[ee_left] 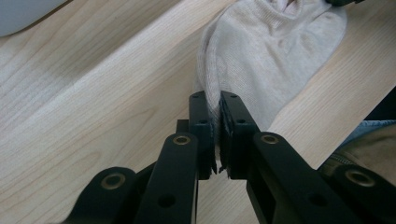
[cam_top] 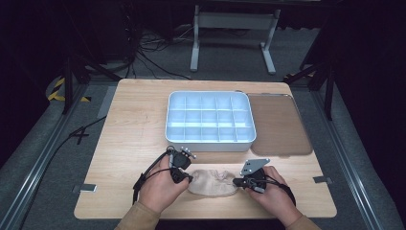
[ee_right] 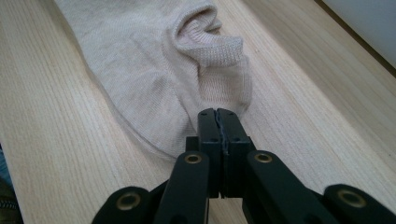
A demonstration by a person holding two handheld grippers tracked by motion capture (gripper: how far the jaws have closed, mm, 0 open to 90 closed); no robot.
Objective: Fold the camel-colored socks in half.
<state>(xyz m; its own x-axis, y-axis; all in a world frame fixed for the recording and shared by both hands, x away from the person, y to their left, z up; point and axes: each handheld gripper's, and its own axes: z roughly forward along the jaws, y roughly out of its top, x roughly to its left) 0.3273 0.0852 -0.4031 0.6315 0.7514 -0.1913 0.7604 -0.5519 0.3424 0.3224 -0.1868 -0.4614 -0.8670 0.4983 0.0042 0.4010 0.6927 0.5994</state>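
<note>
A beige ankle sock (cam_top: 212, 182) lies flat on the wooden table (cam_top: 134, 129) near its front edge, between the two hands. My left gripper (cam_top: 188, 178) is shut on the sock's left end; in the left gripper view the knit fabric (ee_left: 266, 51) runs up from between the jaws (ee_left: 215, 100). My right gripper (cam_top: 236, 181) is shut on the sock's right end, and in the right gripper view the sock (ee_right: 154, 70) spreads away from the closed jaws (ee_right: 218, 113), its ribbed cuff opening bunched just beyond them.
A white compartment box (cam_top: 209, 120) with several empty cells stands at the table's middle back. Its brown translucent lid (cam_top: 277, 123) lies flat to its right. Bare wood lies left of the box and along the front.
</note>
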